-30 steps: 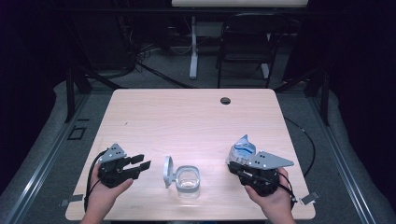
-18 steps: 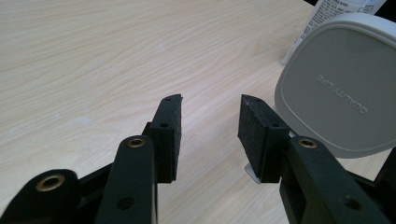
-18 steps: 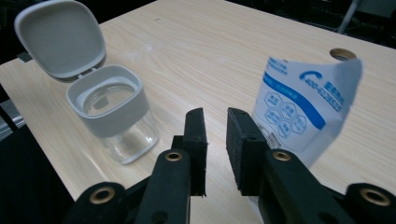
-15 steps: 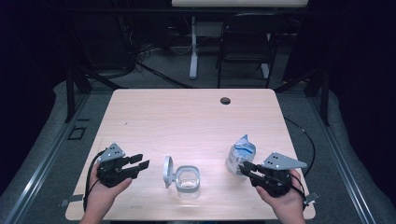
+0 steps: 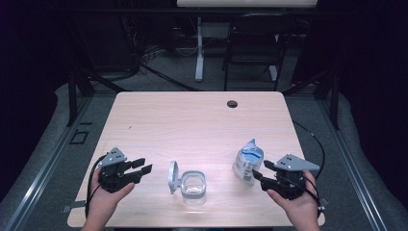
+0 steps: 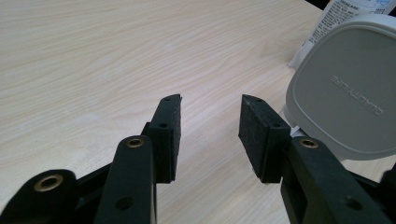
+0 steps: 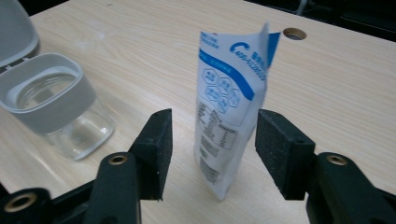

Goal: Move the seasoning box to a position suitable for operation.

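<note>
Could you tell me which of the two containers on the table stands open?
The glass jar, its grey lid flipped up; the blue-and-white pouch looks closed at the top.

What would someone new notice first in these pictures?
Probably the blue and white pouch, standing upright on the table in line with the open jaws of the right hand-held gripper, which have just been opening. Next, the clear jar near the front edge, its grey lid flipped up beside it.

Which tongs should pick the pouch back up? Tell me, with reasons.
Right. The right tongs have just opened and stand around the upright blue-and-white pouch, pads apart from it. The left tongs sit open beyond the glass jar and its raised lid.
</note>
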{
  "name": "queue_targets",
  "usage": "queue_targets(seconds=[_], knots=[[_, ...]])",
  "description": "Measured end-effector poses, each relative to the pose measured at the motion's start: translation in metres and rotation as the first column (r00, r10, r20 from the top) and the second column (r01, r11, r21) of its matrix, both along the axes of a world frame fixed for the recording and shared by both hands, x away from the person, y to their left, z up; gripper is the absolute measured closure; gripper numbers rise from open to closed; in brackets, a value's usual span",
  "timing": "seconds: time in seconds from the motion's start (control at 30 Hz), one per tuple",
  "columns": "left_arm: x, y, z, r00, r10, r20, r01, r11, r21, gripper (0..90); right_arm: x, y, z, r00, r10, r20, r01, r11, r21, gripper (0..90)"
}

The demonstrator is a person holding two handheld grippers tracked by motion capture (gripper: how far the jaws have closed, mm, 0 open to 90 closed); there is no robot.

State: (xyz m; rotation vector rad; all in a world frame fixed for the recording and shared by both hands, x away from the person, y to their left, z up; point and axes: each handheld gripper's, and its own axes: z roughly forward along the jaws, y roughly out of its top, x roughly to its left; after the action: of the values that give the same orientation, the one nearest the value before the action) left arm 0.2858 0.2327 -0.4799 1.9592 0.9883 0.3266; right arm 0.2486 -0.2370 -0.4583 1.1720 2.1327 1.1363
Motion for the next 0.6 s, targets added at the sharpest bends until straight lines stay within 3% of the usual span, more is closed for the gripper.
queue_targets(seconds=[0.2, 0.6], knots=[[0.0, 0.002, -0.001, 1.0, 0.008, 0.002, -0.008, 1.0, -0.005, 58.5, 0.008, -0.006, -0.004, 0.999, -0.044, 0.005, 0.044, 0.9988, 0.022, 38.2], [0.001, 0.002, -0.002, 0.9999, 0.013, -0.003, -0.013, 0.9999, 0.001, 57.8, 0.03, 0.002, -0.004, 0.9991, -0.042, 0.013, 0.041, 0.9991, 0.006, 33.3]])
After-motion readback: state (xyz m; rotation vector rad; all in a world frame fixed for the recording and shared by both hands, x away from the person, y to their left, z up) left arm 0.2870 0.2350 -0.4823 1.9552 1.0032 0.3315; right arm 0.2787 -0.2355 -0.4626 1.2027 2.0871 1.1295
